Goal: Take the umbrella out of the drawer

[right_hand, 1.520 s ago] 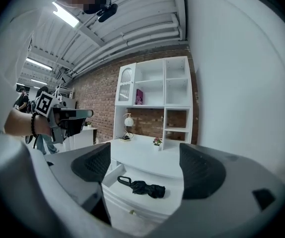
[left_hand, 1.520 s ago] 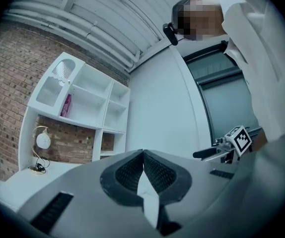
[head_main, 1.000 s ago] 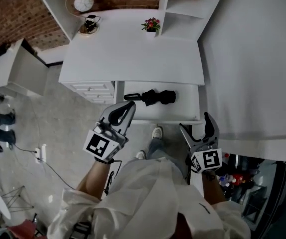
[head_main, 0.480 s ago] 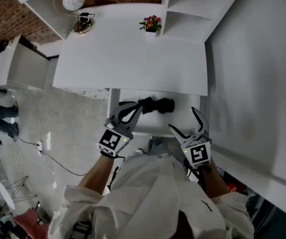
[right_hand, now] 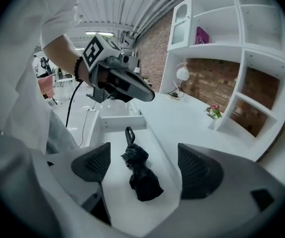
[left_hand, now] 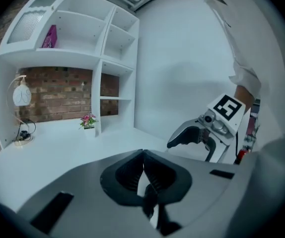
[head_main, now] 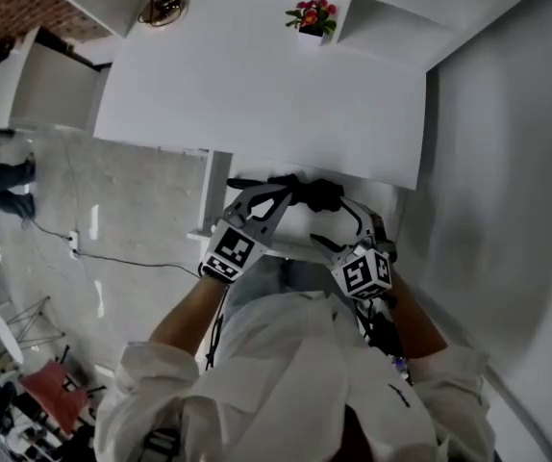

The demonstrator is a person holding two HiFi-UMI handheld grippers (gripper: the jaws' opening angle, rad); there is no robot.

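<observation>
Within the last second both grippers have come forward, from short of the drawer to right over it. The folded black umbrella lies inside the drawer, just below the worktop edge. The right gripper is spread wide, with the umbrella lined up between its jaws but untouched. The left gripper is pressed together and empty, above the umbrella's handle end. A grasp looks close.

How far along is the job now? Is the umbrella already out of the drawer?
Not yet. Done: the drawer stands open. In hand: the right gripper is open and aimed at the black umbrella; the left gripper is shut and looks empty. Left: grip the umbrella and lift it out.
</observation>
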